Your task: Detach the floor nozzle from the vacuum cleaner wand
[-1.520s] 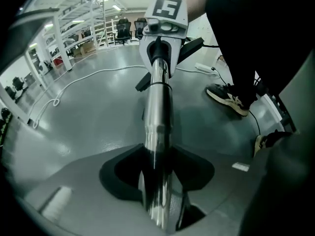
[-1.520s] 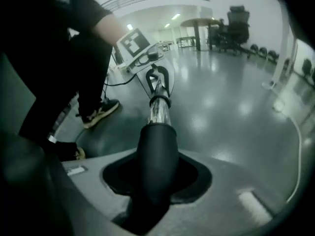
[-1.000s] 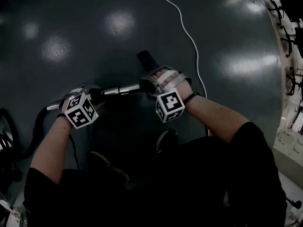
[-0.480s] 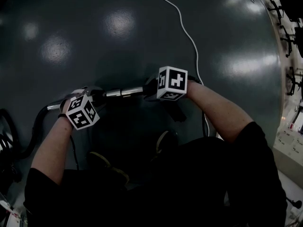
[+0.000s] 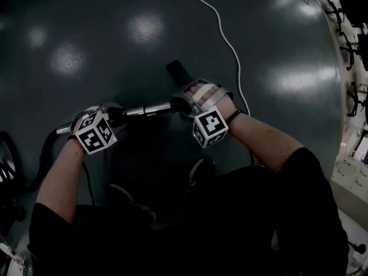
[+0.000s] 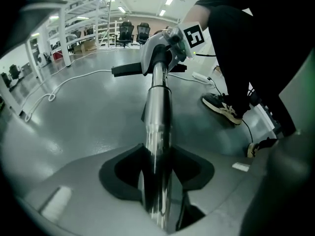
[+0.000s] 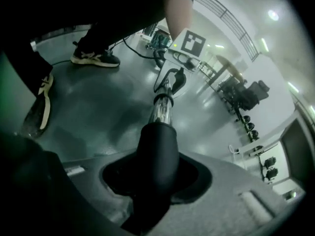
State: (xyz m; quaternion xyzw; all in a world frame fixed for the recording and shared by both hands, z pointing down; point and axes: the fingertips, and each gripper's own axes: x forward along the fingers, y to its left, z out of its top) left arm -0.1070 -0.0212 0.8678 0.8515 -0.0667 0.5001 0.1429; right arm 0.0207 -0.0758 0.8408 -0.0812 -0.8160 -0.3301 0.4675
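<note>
As I look down in the head view, the chrome vacuum wand (image 5: pixel 148 109) runs above the dark floor (image 5: pixel 86 39) between my left hand-held gripper (image 5: pixel 106 118) and right hand-held gripper (image 5: pixel 190 103). In the left gripper view, its jaws clamp the wand's chrome tube. In the right gripper view, the jaws grip the black neck of the floor nozzle (image 7: pixel 156 146), which joins the wand.

1. The wand (image 5: pixel 148 109) is a shiny chrome tube, lying roughly level above the floor.
2. The floor nozzle (image 5: pixel 179 72) is black and flat, joined to the wand's right end by a black neck and not yet detached.
</note>
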